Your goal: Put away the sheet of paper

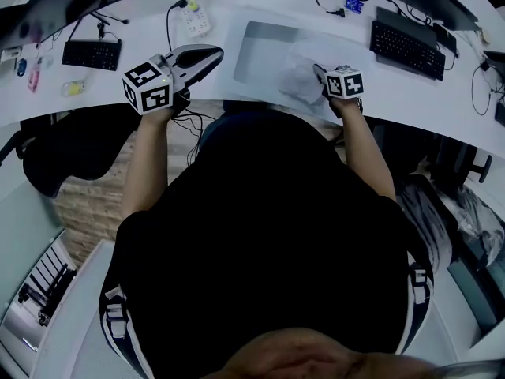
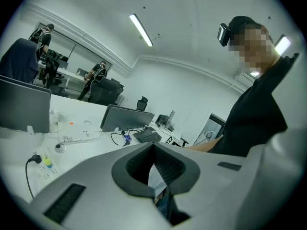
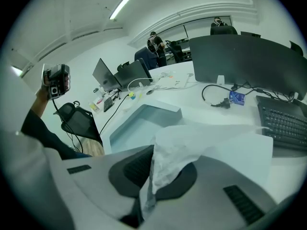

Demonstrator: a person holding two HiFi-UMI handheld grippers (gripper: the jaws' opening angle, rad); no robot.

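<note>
A crumpled white sheet of paper [image 1: 298, 81] hangs in my right gripper [image 1: 318, 70], just above the white desk [image 1: 118, 85] and to the right of a shallow pale grey tray [image 1: 260, 54]. In the right gripper view the paper [image 3: 192, 145] bunches up out of the shut jaws of the right gripper [image 3: 154, 150], with the tray [image 3: 163, 108] lying beyond it to the left. My left gripper [image 1: 215, 52] is held over the desk left of the tray. Its jaws are together with nothing in them. In the left gripper view the left gripper [image 2: 154, 147] points across the desk towards the paper.
A black keyboard [image 1: 406, 47] and a dark monitor [image 3: 249, 61] sit right of the tray. A power strip [image 1: 196, 18] and a small keyboard [image 1: 91, 54] lie at the back left. A black office chair [image 1: 71, 144] stands under the desk's left part.
</note>
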